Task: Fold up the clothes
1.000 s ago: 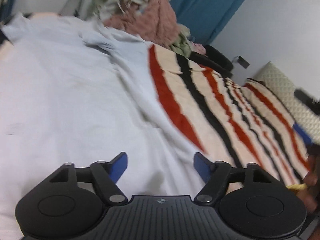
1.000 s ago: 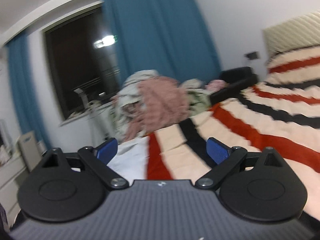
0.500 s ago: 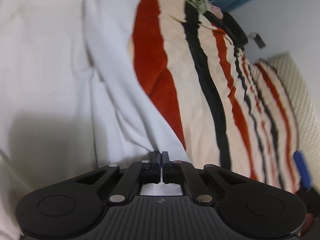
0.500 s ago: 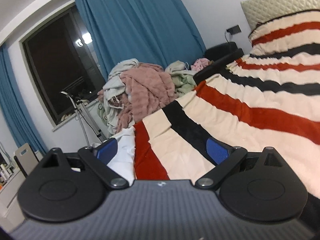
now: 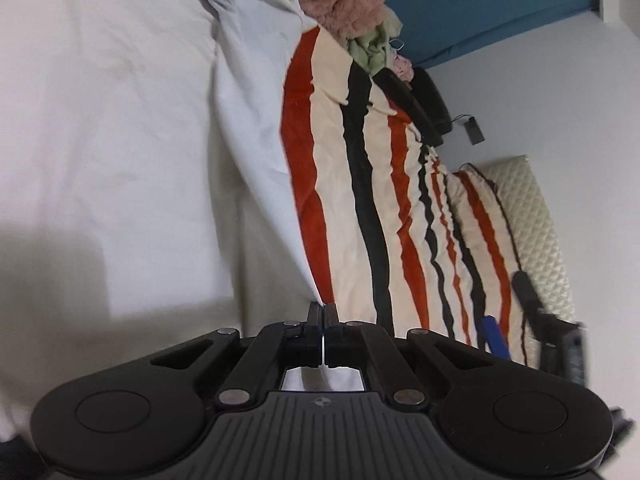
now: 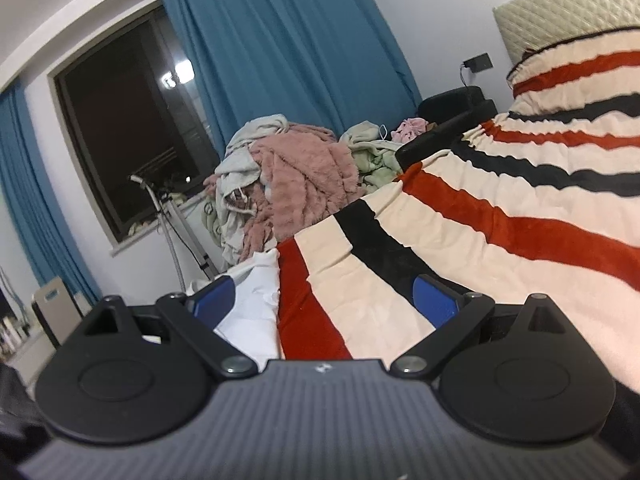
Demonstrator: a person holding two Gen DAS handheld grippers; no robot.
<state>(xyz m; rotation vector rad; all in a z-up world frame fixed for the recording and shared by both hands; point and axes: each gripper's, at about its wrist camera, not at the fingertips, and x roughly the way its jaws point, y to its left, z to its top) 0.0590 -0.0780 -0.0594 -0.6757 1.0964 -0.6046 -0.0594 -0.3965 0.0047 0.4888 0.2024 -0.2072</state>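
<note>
This is a bedroom in a home. A big bed [image 6: 520, 220] fills most of the room, covered by a striped blanket [image 6: 460, 208] in cream, red and black. A padded headboard [image 6: 568, 4] stands at its top against a white wall. Long blue curtains [image 6: 280, 48] hang beside a dark window [image 6: 120, 120] (it looks like night outside). A messy pile of clothes [image 6: 296, 176] sits past the bed's far edge.

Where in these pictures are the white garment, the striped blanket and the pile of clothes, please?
white garment [image 5: 120, 128]: left wrist view, on its broad flat middle.
striped blanket [image 6: 500, 232]: right wrist view, on a red stripe.
pile of clothes [image 6: 304, 176]: right wrist view, on the pink fluffy piece.
</note>
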